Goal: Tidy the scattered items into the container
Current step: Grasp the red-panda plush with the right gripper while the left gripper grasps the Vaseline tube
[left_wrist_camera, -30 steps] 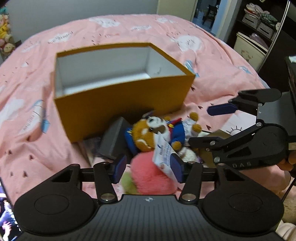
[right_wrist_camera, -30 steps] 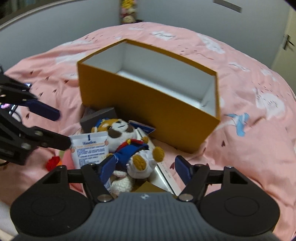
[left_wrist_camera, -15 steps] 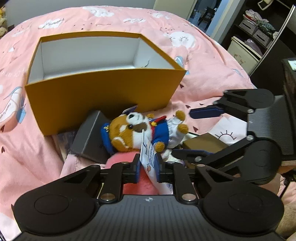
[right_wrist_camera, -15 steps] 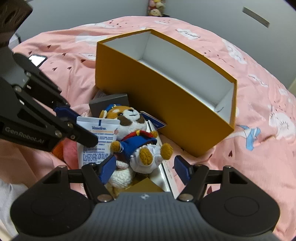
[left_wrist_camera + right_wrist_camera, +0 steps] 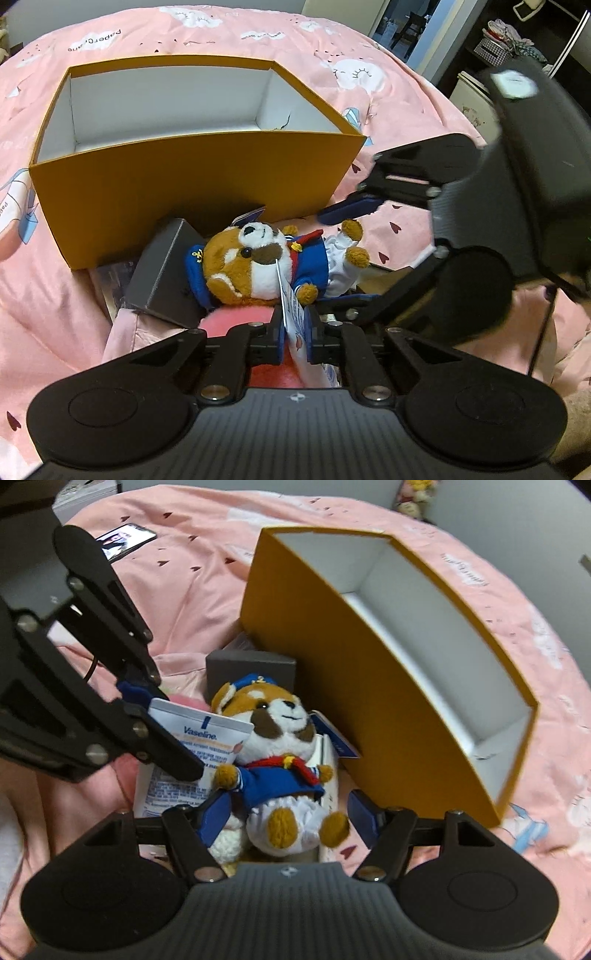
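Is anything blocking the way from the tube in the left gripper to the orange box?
Partly. The left gripper is shut on the white tube, and the plush dog lies between it and the orange box, leaning against the tube. The box's tall near wall must be cleared too. The box itself looks empty.

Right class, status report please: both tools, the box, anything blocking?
Left tool shut on Vaseline tube. Right tool open, straddling plush dog. Orange box empty. Path clear.

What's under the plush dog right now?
Under the plush dog: a pink plush, a white knitted toy, the Vaseline tube and a brown box. Anything deeper is covered.
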Available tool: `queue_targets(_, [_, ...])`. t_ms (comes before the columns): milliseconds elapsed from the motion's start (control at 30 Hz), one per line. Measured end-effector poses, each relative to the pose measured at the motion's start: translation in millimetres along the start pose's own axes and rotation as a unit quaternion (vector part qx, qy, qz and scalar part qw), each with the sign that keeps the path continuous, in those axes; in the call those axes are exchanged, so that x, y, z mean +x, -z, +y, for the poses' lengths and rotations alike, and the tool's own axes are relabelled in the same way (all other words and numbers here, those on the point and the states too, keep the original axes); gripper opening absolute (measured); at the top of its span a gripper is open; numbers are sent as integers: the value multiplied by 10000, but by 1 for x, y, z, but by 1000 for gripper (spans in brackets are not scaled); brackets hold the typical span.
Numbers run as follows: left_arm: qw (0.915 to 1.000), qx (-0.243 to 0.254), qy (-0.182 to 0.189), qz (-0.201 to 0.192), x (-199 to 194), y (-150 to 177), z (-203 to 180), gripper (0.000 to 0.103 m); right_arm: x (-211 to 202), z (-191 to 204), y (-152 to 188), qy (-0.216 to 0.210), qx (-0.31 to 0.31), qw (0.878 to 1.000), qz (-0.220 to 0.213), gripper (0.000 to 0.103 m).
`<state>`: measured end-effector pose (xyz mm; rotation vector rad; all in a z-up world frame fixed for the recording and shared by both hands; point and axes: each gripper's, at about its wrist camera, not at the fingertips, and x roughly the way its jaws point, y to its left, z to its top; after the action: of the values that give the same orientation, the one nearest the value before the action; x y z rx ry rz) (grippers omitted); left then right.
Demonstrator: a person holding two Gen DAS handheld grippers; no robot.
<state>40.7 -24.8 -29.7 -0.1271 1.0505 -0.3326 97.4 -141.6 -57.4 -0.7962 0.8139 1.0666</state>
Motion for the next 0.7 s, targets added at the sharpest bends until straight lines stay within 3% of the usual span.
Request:
queue_targets(267, [9999,-20,97,-60,-5,0,4,9,20,-5,-6,-355,46,9990,254,66])
queue_targets(333, [9999,-45,130,-77,-7,0,4,9,22,-3,-7,-330,49,9991,253,64])
queue_targets(500, [9997,-18,131,-201,-18,0,4,8,15,0,-6,-117,-80,9996,263,47])
queue_targets(700, [9984,52,99,-557,-44,-1,3,8,-8,4,-7,53,-96,9999,69,43])
